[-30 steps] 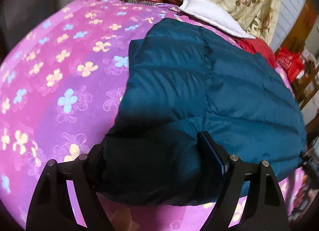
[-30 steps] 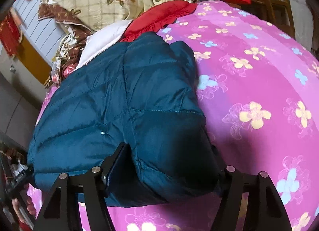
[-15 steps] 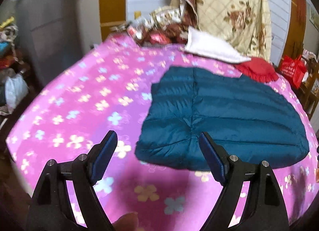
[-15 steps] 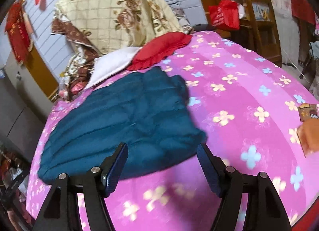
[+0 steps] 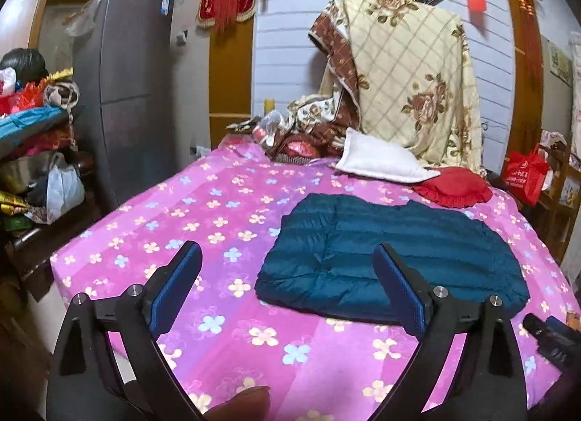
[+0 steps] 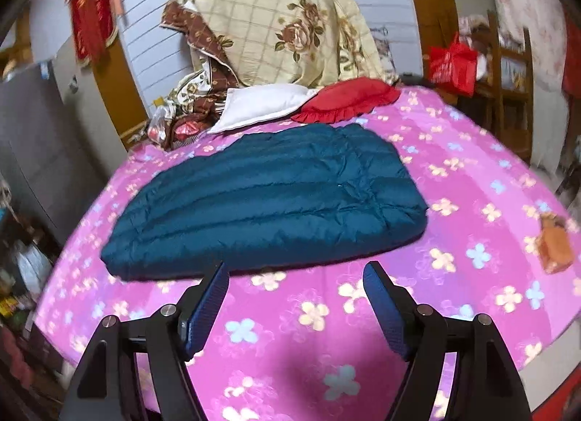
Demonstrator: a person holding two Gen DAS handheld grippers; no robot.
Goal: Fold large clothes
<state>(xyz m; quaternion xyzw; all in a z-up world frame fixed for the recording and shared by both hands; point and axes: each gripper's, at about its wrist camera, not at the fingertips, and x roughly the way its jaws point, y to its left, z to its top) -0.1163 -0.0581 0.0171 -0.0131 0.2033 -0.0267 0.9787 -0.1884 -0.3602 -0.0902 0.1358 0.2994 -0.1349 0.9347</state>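
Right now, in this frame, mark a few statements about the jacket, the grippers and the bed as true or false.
1. The blue jacket lies folded on the pink sheet. True.
2. The left gripper is clamped on the jacket. False: it is open and holds nothing.
3. The right gripper is open above the sheet. True.
4. The red cushion lies on top of the jacket. False: it sits beyond the jacket, beside the white pillow.
5. The jacket hangs over the bed's edge. False: it lies wholly on the sheet.
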